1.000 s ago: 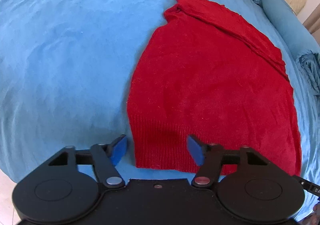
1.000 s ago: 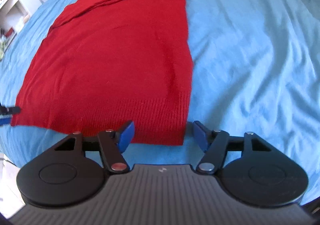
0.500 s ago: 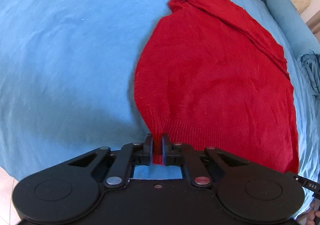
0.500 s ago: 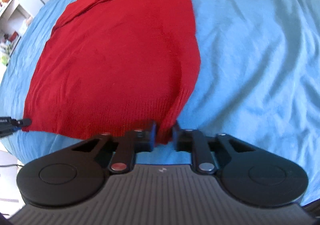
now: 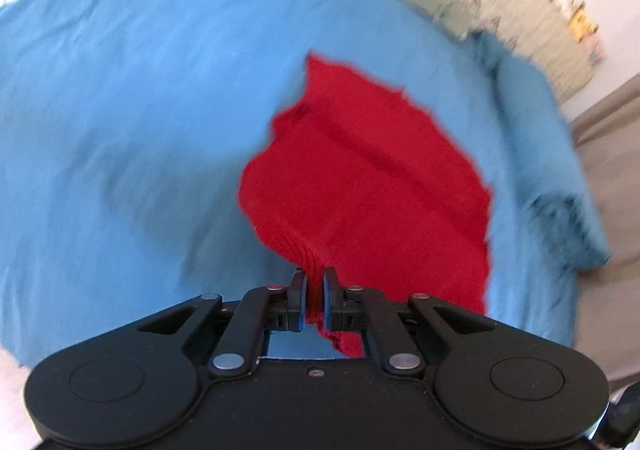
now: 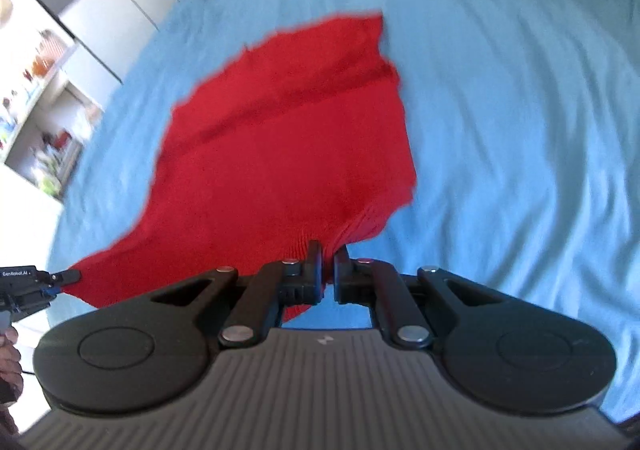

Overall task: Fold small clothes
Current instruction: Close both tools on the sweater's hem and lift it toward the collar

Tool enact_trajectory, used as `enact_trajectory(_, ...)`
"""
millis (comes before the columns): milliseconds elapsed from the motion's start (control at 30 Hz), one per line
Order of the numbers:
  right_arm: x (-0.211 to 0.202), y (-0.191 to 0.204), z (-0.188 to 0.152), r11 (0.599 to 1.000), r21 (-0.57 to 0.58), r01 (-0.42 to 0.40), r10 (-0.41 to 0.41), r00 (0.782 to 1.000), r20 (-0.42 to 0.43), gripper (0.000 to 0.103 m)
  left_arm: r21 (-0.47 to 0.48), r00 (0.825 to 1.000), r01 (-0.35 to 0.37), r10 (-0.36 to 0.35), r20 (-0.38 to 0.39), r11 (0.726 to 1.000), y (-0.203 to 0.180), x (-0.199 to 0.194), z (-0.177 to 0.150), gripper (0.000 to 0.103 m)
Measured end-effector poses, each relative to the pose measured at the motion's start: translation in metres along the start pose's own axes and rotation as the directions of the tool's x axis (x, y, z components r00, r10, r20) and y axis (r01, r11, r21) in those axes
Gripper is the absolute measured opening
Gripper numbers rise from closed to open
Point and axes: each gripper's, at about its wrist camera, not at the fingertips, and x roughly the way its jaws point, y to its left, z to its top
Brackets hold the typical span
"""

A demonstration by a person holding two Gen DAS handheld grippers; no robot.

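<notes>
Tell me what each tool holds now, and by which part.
Both hold the red sweater: left tool and right tool each pinch one corner of its ribbed hem.

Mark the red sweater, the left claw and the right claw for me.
red sweater (image 5: 360,178): left wrist view, middle of the knit body.
left claw (image 5: 315,298): left wrist view, between its fingertips, shut on the hem corner.
right claw (image 6: 327,274): right wrist view, between its fingertips, shut on the other hem corner.

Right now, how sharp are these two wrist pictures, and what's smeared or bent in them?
Left wrist view: the left gripper is crisp, while the red sweater and blue bedspread are motion-smeared. Right wrist view: the right gripper is sharp, the bed and shelves blurred; fisheye bends both.
</notes>
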Motion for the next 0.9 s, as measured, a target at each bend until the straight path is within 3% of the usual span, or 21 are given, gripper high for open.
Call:
enact_trajectory(167,-0.012,0.010,0.064,0.999,0.016,-0.039,0.037,0.995,0.088,0.020,-0.016,0.992,0.088,-0.086,0.089,0.996,-0.030,0.000,0.063,0.008)
enact_trajectory(400,0.028,0.014,0.170,0.994,0.080,-0.076,0.061,0.983,0.172,0.020,0.017,0.979,0.150,-0.151,0.135,0.988,-0.063,0.069,0.161,0.008)
enact_trajectory(667,0.161,-0.003,0.261,0.994,0.102,-0.030,0.009,0.981,0.195,0.020,0.010,0.979,0.144,-0.144,0.146,0.989,-0.074,0.207,0.237,0.008)
enact_trajectory(900,0.270,-0.036,0.298,0.989,0.151,-0.002,-0.022,0.987,0.160,0.020,-0.014,0.987,0.096,-0.093,0.130,0.995,-0.059,0.281,0.253,0.008)
